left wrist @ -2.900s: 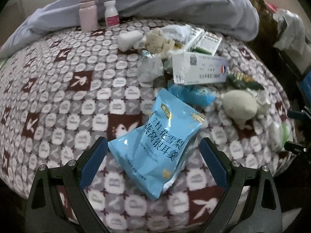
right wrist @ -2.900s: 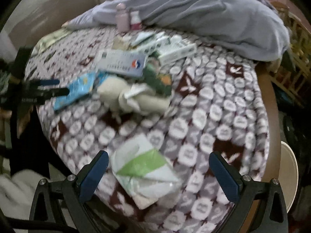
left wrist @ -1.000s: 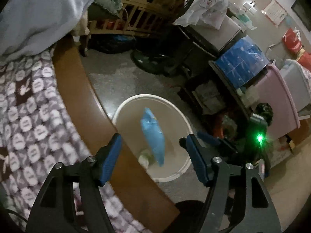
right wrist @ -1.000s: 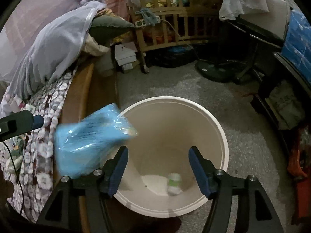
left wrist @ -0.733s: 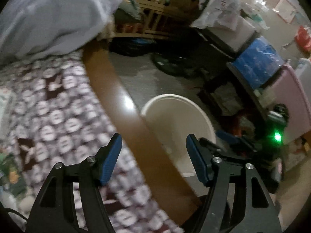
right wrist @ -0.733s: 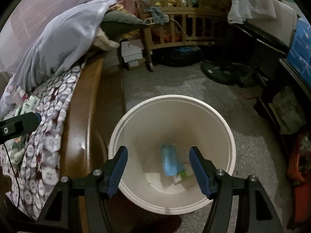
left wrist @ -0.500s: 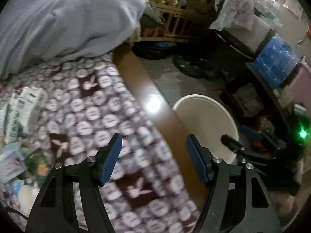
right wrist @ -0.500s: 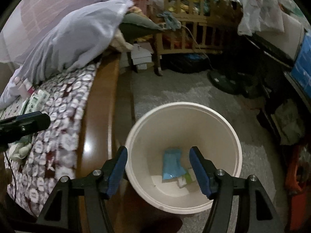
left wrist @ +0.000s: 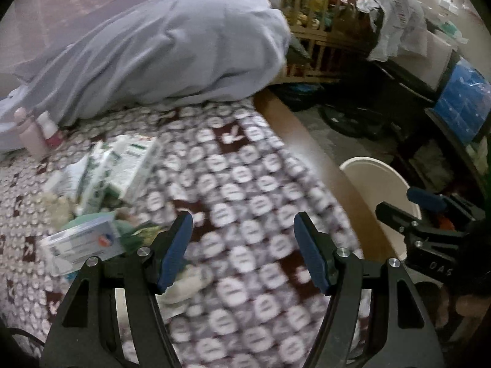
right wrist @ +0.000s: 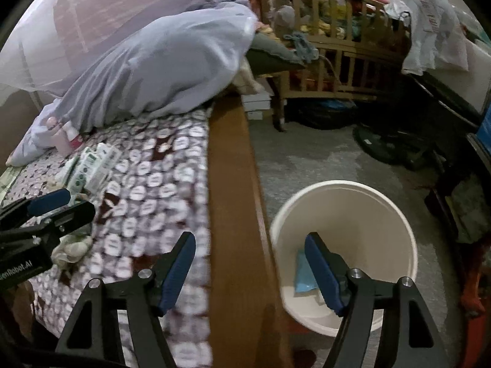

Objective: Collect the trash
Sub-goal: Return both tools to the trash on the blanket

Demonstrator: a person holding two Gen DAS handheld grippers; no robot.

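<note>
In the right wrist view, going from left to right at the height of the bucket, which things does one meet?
Left gripper → patterned blanket → wooden bed edge → cream bucket with a blue packet inside → dark clutter at the far right.

bed middle: bare blanket (left wrist: 245, 184), free passage
bed left: boxes (left wrist: 122, 165) and wrappers crowd
far end: duvet (left wrist: 172, 49) blocks
bucket (right wrist: 343, 190): mouth unobstructed beside board (right wrist: 236, 184)
</note>
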